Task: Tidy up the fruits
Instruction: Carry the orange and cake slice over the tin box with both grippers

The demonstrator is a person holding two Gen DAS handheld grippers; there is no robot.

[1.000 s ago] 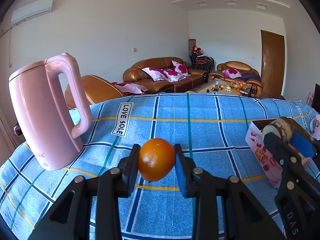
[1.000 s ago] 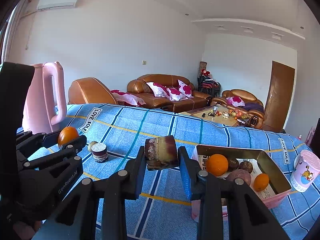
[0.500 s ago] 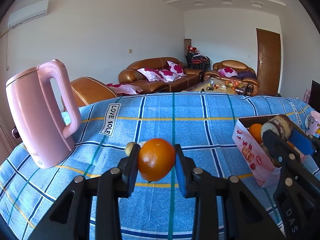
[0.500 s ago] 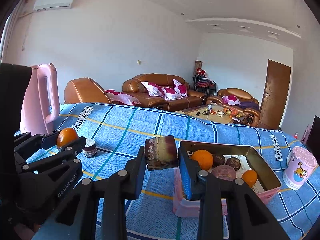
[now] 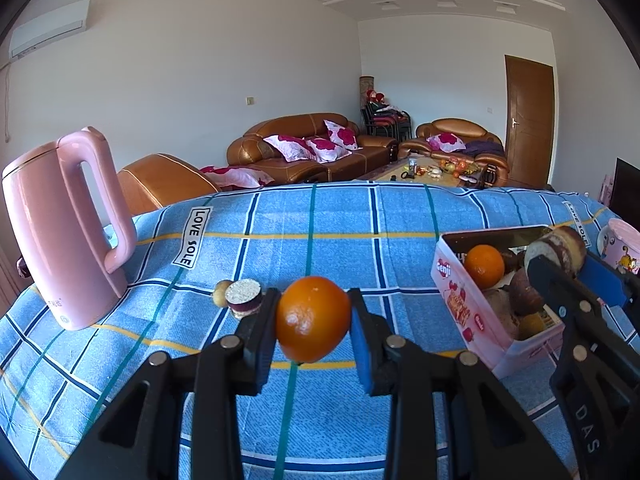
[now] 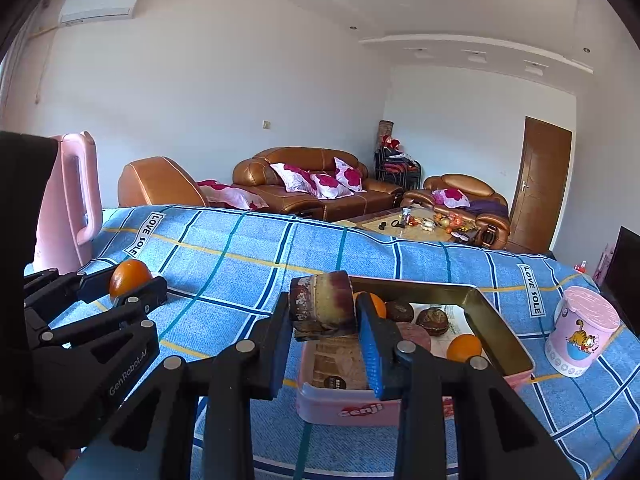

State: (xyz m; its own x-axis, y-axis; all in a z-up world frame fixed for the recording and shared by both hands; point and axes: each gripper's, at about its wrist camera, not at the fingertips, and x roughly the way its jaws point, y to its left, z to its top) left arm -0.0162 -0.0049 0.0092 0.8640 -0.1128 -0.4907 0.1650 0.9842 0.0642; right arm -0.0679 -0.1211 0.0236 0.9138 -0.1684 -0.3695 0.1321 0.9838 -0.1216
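My left gripper (image 5: 313, 320) is shut on an orange (image 5: 313, 318) and holds it above the blue checked cloth. My right gripper (image 6: 323, 312) is shut on a brown-purple fruit chunk (image 6: 324, 306) and holds it over the near left end of the pink box (image 6: 340, 406). The box holds two oranges (image 6: 464, 347) and several dark fruits. In the left wrist view the box (image 5: 460, 300) sits at the right, with the right gripper (image 5: 560, 276) above it. A cut purple piece (image 5: 244, 298) and a small yellowish fruit (image 5: 219, 293) lie on the cloth.
A pink kettle (image 5: 68, 236) stands at the table's left. A pink cup (image 6: 580, 342) stands right of the box. Sofas and a coffee table lie beyond the table's far edge.
Both grippers have moved right toward the pink box, each keeping its fruit. The right gripper now sits over the box's near end. The cut piece on the cloth came into the left view.
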